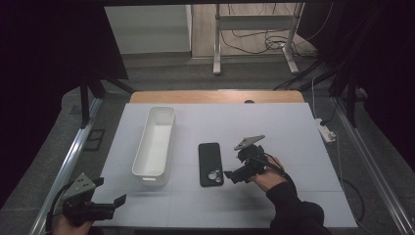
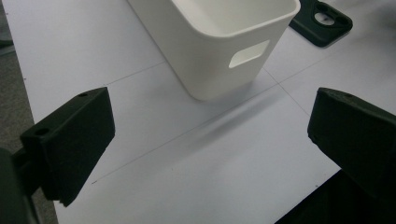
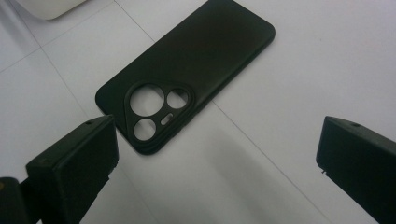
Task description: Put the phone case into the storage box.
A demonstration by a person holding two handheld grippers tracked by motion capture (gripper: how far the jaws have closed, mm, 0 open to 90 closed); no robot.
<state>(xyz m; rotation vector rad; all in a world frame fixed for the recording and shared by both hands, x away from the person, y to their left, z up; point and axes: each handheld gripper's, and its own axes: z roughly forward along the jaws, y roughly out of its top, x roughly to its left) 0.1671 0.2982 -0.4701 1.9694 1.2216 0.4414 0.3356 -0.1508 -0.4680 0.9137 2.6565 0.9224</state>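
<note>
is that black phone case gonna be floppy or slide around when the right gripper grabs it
The phone case is probably light and somewhat bendy: the white mat shows through its camera cutouts, so it looks like an empty shell. Lying flat on the smooth mat, it may skid when nudged. The right gripper likely needs an edge grip.

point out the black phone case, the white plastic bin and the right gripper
black phone case (image 3: pixel 205 60), right gripper view, on its flat back above the camera cutouts
white plastic bin (image 1: pixel 147 159), high view, on its left rim
right gripper (image 1: pixel 229 176), high view, between its open fingertips
</note>
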